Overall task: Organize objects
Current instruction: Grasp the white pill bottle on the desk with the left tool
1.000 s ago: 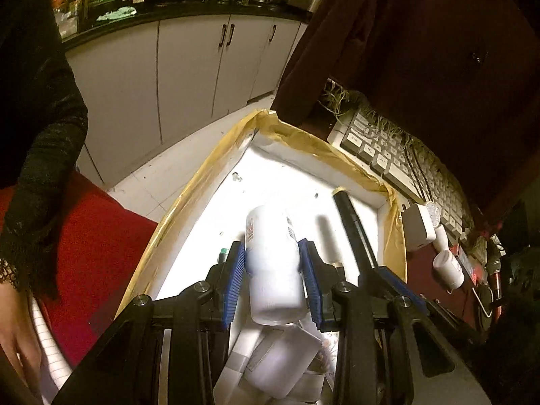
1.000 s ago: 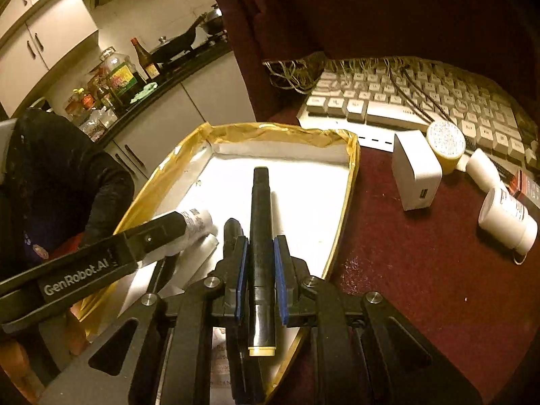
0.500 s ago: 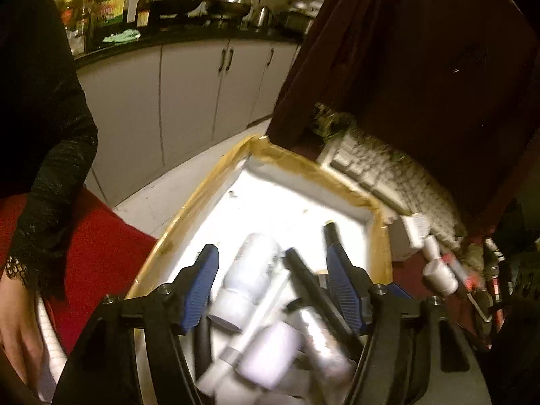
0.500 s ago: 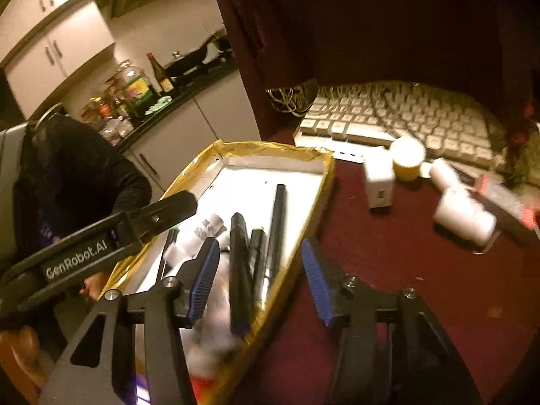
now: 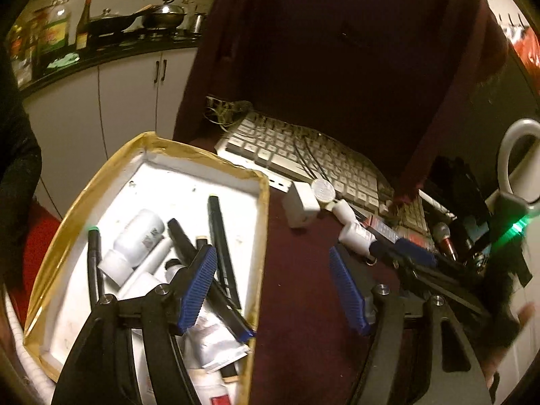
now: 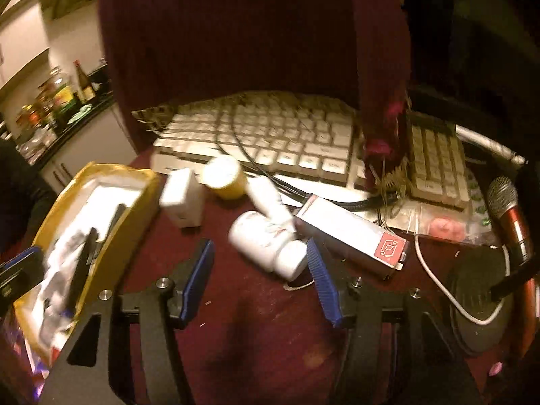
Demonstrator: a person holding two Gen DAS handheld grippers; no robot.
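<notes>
Gold-rimmed tray (image 5: pixel 202 155), at 9 o'clock, is already filled with pens and a bottle. Left gripper (image 5: pixel 273 290) and right gripper (image 6: pixel 260 280) are opening, empty; white bottles (image 6: pixel 266 243), charger (image 6: pixel 182 199) and red-ended box (image 6: pixel 354 236) are left at 12 o'clock.

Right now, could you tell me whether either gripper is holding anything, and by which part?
Nothing is held. The left gripper has only bare cloth between its opening fingers, beside the box. The right gripper is opening too, short of the white bottle.
</notes>
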